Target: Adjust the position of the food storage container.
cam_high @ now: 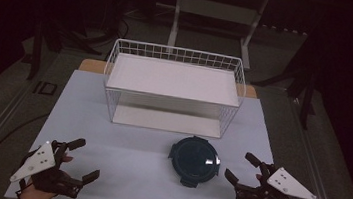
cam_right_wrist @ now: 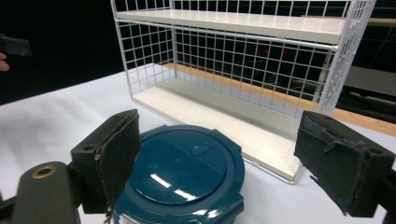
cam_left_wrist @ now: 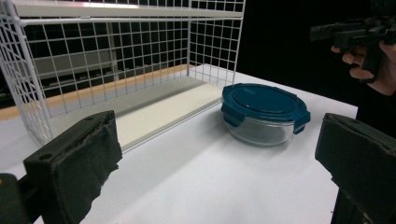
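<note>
No legible label is seen on the container (cam_high: 193, 160) lid. Left gripper (cam_high: 79, 158) and right gripper (cam_high: 242, 167) are held spread wide, nothing grasped, beside it.

Dim room, grey floor (cam_high: 9, 95), white frame legs (cam_high: 214, 13) behind table.

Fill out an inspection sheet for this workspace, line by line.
Surface: white table, bare around the job's things.
Job's things: container with blue lid clipped on, in front of white wire rack, both shelves empty.
Clutter: nothing seen.
Grippers: left hand-held gripper open, holding nothing; right hand-held gripper open, beside the container, not touching.
Cables: dark cables on the floor behind the table.
Surroundings: dark room, white frame behind.
</note>
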Demonstrator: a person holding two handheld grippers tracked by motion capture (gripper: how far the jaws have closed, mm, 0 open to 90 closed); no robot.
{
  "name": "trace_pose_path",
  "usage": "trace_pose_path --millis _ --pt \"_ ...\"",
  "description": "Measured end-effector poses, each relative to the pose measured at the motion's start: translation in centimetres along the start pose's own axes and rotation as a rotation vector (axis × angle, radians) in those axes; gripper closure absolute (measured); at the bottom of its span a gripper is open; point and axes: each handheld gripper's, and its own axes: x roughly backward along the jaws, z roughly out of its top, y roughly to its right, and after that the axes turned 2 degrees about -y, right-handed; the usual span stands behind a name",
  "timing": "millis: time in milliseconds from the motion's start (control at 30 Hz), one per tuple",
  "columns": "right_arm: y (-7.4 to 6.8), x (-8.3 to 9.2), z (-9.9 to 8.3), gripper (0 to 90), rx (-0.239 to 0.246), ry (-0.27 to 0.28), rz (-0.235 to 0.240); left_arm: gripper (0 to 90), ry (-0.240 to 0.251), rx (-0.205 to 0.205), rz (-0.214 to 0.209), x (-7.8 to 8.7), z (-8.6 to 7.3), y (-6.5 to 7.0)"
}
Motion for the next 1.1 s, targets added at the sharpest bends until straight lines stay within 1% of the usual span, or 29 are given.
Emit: trace_pose_path --millis 200,267,333,367,433,500,600,700,800,867,933,967,1033,1100 --pt "-0.3 0.3 0.7 12.8 0.004 0.015 0.011 0.3 0.008 -0.005 -0.002 0.0 0.1 0.1" --pt "-0.3 0.3 0.9 12.8 0.003 0.011 0.015 0.3 0.008 -0.005 -0.002 0.0 0.1 0.1" --pt "-0.2 0.2 1.5 13.0 -0.002 0.006 0.038 0.3 0.011 -0.003 -0.001 0.1 0.1 0.0" --pt "-0.2 0.2 1.7 13.0 0.001 0.005 0.033 0.3 0.012 -0.003 -0.002 0.1 0.1 0.0" --pt "-0.2 0.1 2.1 13.0 -0.012 0.000 0.053 0.3 0.011 -0.004 -0.003 0.1 0.1 0.0" --pt "-0.2 -0.1 2.3 12.9 -0.004 -0.016 0.049 0.3 0.007 -0.008 -0.003 0.0 0.0 -0.1" --pt "0.0 -0.4 2.6 12.4 -0.015 -0.034 0.053 0.3 0.002 -0.004 -0.003 0.0 0.0 -0.2" --pt "0.1 -0.7 2.8 12.5 -0.013 -0.047 0.043 0.3 0.007 0.007 -0.007 -0.1 0.0 -0.2" --pt "0.2 -1.2 2.8 12.4 -0.018 -0.063 0.058 0.3 0.005 0.007 -0.011 -0.3 0.0 -0.3" --pt "0.2 -1.6 2.7 13.7 -0.005 -0.076 0.078 0.3 0.000 0.009 -0.018 -0.4 -0.1 -0.3" --pt "0.3 -2.0 2.4 14.1 0.011 -0.108 0.071 0.3 -0.004 0.007 -0.017 -0.5 -0.2 -0.3" --pt "0.3 -2.2 2.2 16.2 0.024 -0.122 0.068 0.2 -0.005 0.010 -0.021 -0.6 -0.2 -0.4" --pt "0.4 -2.6 1.7 22.7 0.027 -0.142 0.054 0.3 -0.008 0.009 -0.022 -0.7 -0.2 -0.4" --pt "0.7 -2.8 1.1 33.1 0.025 -0.169 0.062 0.3 -0.008 0.008 -0.027 -0.8 -0.2 -0.4"
